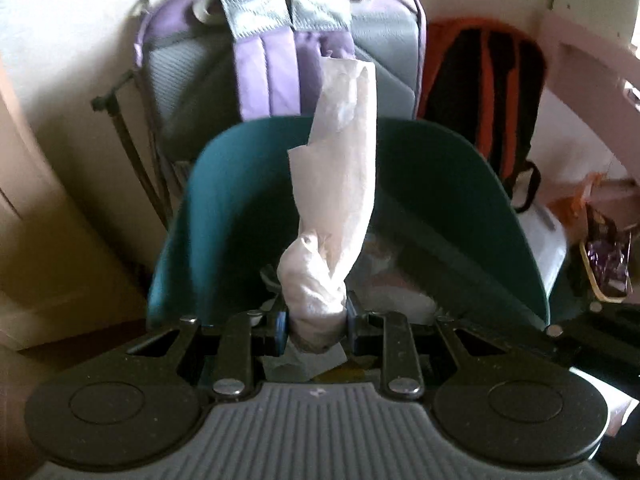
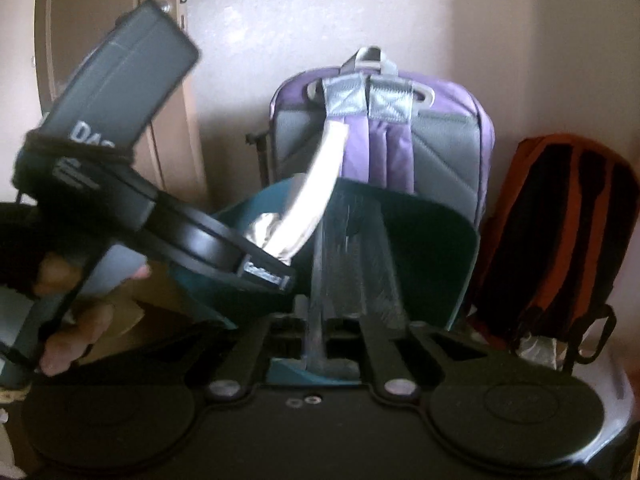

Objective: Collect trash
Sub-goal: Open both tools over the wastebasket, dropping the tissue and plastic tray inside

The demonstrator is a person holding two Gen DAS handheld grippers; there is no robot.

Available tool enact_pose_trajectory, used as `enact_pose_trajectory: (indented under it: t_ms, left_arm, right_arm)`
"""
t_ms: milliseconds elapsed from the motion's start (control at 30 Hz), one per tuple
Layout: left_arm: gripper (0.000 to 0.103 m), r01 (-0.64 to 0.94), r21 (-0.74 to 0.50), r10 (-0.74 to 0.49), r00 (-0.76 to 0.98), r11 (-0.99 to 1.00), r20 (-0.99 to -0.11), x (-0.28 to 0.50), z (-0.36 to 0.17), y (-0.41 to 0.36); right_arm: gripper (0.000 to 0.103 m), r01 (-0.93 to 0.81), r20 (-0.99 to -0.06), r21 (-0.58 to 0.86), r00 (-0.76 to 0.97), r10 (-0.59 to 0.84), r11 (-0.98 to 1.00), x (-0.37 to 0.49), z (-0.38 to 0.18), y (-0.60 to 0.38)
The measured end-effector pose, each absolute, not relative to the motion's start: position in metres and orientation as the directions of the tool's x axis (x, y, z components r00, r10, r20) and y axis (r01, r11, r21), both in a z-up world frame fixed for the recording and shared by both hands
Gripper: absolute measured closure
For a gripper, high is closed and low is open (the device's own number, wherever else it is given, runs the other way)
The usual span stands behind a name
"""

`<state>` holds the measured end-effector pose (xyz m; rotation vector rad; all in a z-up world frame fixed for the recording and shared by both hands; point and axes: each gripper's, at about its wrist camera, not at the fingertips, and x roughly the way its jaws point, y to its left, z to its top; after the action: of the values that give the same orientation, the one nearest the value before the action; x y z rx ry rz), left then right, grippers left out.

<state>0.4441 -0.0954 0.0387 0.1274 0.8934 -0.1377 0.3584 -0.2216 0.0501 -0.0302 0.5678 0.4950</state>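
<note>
One tissue [image 1: 340,184] in left claw [image 1: 318,322] above teal bin [image 1: 224,208].

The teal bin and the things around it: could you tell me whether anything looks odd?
Nothing looks spilled or damaged. The left gripper holds a twisted tissue over the teal bin; the purple backpack stands upright behind.

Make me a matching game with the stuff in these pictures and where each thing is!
Things:
1. crumpled white tissue paper
2. teal plastic trash bin
3. purple and grey fabric backpack
4. orange and black fabric backpack

Places:
A. against the wall, directly behind the bin
B. pinched in the left gripper jaws
C. farthest right along the wall
D. just beyond both grippers, open

Pairs: 1-B, 2-D, 3-A, 4-C
</note>
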Motion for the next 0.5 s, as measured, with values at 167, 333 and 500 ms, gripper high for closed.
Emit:
enact_pose_trajectory:
  t_ms: [167,333,500]
  left_arm:
    - [0.071,0.151,0.024,-0.069,0.585,0.988,-0.808,0.449,0.029,-0.091]
    - [0.045,0.136,-0.010,-0.094,0.624,0.991,-0.776,0.435,0.033,-0.083]
    - [0.032,0.144,-0.033,-0.121,0.666,0.989,-0.736,0.413,0.046,-0.081]
  right_arm:
    - [0.077,-0.434,-0.538,0.110,0.730,0.421,0.894,0.359,0.045,-0.227]
    - [0.071,-0.404,-0.530,0.131,0.743,0.409,0.905,0.357,0.045,-0.237]
    - [0.060,-0.393,-0.517,0.152,0.751,0.412,0.907,0.347,0.049,-0.247]
